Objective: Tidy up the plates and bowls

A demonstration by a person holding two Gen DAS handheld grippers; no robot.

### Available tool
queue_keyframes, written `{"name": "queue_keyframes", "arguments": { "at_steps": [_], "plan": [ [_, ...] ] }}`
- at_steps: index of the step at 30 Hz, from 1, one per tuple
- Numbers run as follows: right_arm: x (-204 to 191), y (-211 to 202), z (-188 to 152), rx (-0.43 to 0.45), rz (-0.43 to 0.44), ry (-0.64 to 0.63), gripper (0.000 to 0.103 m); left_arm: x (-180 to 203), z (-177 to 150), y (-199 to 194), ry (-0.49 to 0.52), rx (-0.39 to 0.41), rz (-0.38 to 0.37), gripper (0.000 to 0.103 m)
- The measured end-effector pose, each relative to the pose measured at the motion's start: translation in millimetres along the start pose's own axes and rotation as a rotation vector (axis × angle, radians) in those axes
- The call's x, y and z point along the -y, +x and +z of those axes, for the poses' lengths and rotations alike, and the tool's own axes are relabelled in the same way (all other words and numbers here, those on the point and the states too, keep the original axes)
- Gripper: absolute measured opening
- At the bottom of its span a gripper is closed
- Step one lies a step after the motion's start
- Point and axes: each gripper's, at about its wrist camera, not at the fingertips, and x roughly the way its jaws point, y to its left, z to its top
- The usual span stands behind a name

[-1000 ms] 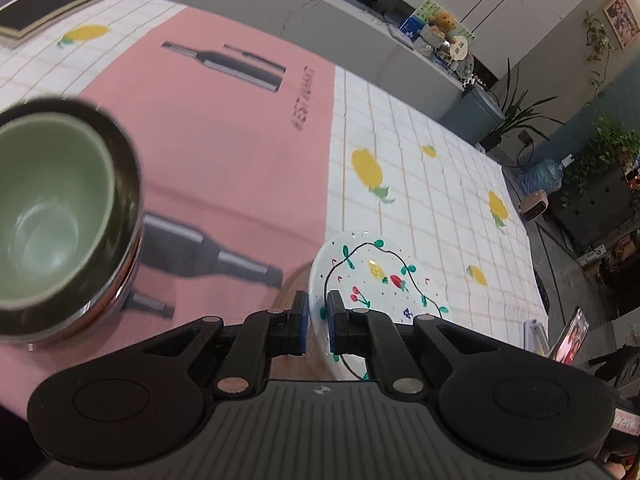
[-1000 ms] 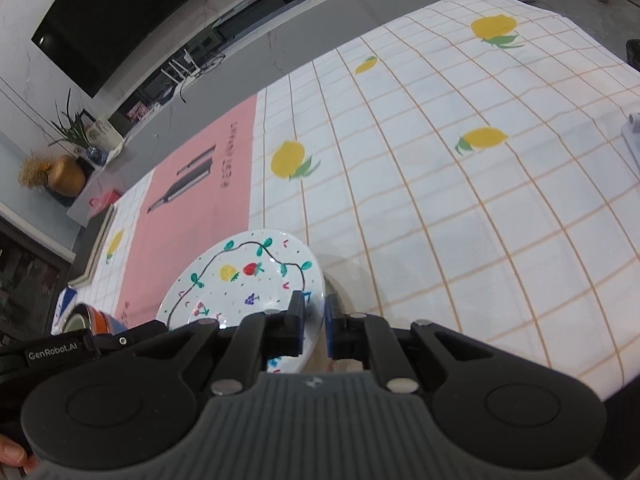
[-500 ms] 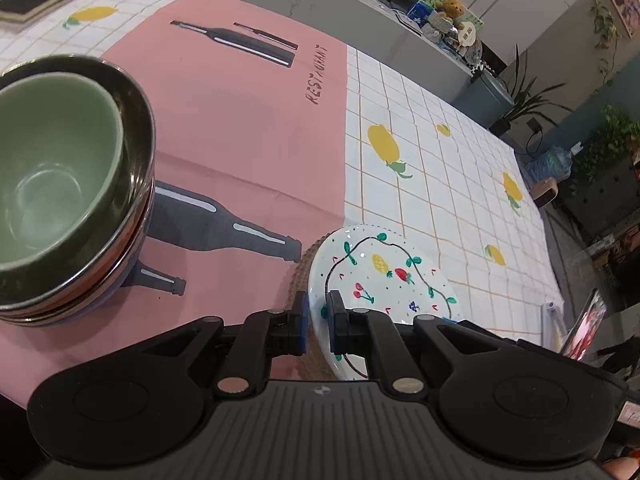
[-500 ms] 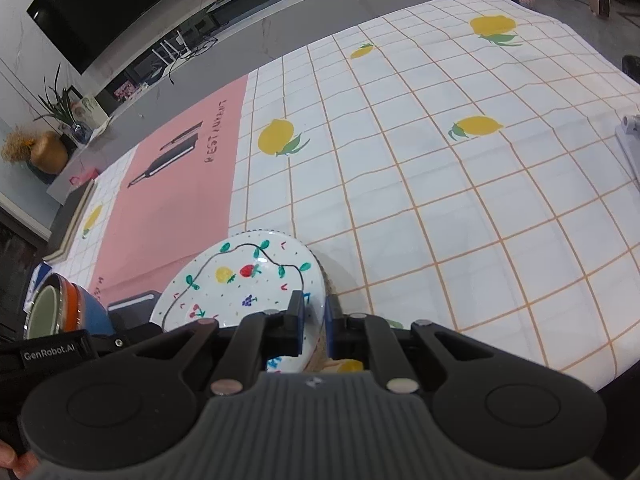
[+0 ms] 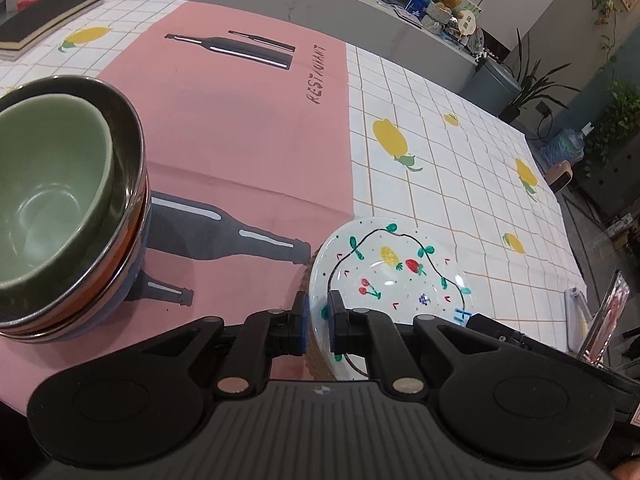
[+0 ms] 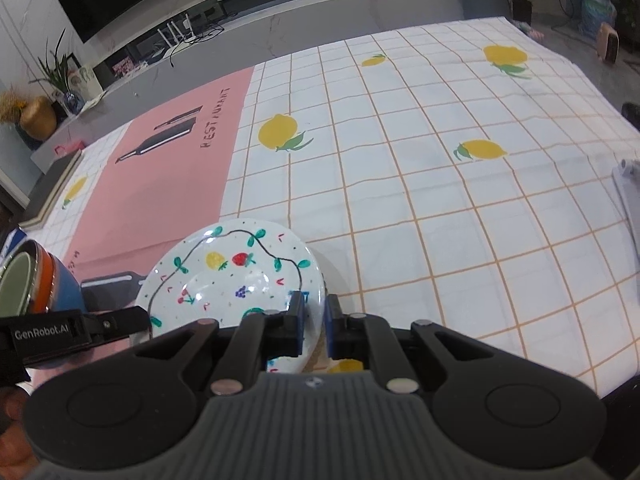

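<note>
A white plate painted with fruit and a vine (image 5: 394,270) (image 6: 236,276) is held between both grippers above the tablecloth. My left gripper (image 5: 318,322) is shut on its left rim. My right gripper (image 6: 314,322) is shut on its right rim. A brown woven edge shows just under the plate (image 5: 305,280). A stack of bowls (image 5: 60,208) with a green bowl on top stands on the pink cloth to the left; it also shows in the right wrist view (image 6: 36,280).
A black book (image 5: 44,16) lies at the far left corner. A phone on a stand (image 5: 608,316) and a white object (image 6: 628,196) sit near the table's right edge. The checked cloth with lemons (image 6: 420,168) stretches to the right.
Both grippers with the plate have drawn back and to the right. The bowl stack now sits further left and lower in the left wrist view.
</note>
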Motion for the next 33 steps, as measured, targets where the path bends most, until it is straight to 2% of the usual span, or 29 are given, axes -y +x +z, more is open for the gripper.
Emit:
{"name": "queue_keyframes", "arguments": {
  "at_steps": [12, 17, 18, 20, 22, 25, 27, 33],
  "plan": [
    [1.4, 0.3, -0.2, -0.005, 0.003, 0.009, 0.011, 6.0, -3.2, -2.9, 0.083, 0.021, 0.067, 0.005],
    [-0.1, -8.2, 3.3, 0.022, 0.002, 0.004, 0.014, 3.3, 1.2, -11.8, 0.075, 0.028, 0.036, 0.007],
    [-0.9, -10.3, 4.2, 0.027, 0.002, 0.001, 0.014, 4.1, 2.5, -13.7, 0.084, 0.021, 0.030, 0.008],
    [-2.8, -14.1, 6.2, 0.032, 0.007, -0.006, 0.024, 6.9, 3.7, -18.5, 0.113, 0.016, 0.030, 0.014],
    [-5.2, -17.2, 8.2, 0.028, 0.016, -0.010, 0.029, 10.4, 4.5, -22.4, 0.142, 0.012, 0.028, 0.018],
    [-10.4, -19.9, 10.2, 0.000, 0.016, -0.016, 0.035, 16.1, 5.5, -30.4, 0.179, 0.003, 0.015, 0.026],
    [-14.4, -20.2, 11.1, -0.027, 0.013, -0.021, 0.037, 20.1, 6.5, -37.5, 0.208, 0.003, 0.011, 0.035],
    [-27.0, -20.5, 15.2, -0.108, 0.061, -0.008, 0.042, 20.9, 13.4, -59.1, 0.241, 0.024, 0.018, 0.039]
  ]
}}
